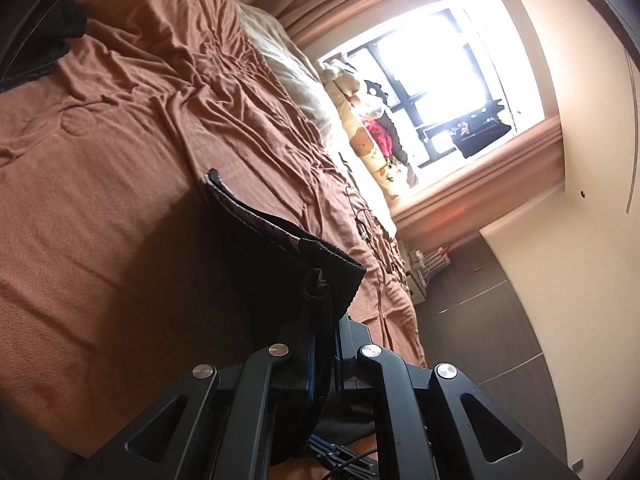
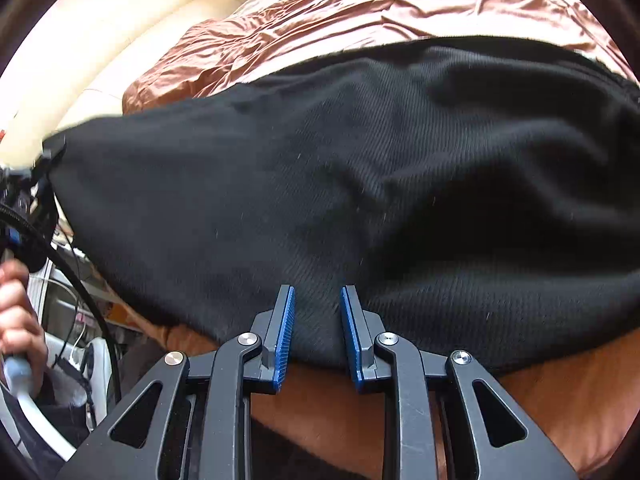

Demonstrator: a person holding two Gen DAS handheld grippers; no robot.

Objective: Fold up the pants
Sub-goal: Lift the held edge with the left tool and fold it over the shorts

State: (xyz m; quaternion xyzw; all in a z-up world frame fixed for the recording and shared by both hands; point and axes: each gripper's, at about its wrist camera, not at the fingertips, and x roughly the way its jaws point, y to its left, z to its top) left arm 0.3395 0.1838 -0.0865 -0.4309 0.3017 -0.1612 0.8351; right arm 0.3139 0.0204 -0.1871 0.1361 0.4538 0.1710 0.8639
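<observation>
The black pants (image 2: 360,184) hang stretched in the air over the brown bed (image 2: 360,4), filling most of the right wrist view. My right gripper (image 2: 319,304) has its blue pads (image 2: 286,328) closed on a thick bunch of the lower edge of the cloth. In the left wrist view my left gripper (image 1: 325,332) is shut on a hemmed corner of the pants (image 1: 280,256), which juts out ahead of the fingers. More dark cloth (image 1: 40,40) shows at the far top left. The rest of the garment is hidden there.
The bed's wrinkled brown sheet (image 1: 120,200) has cream pillows (image 1: 288,72) and soft toys (image 1: 372,120) by the bright window (image 1: 436,64). Cables (image 1: 364,220) lie near the bed edge. A person's hand (image 2: 16,312) holds a handle at left, beside white shelving (image 2: 72,312).
</observation>
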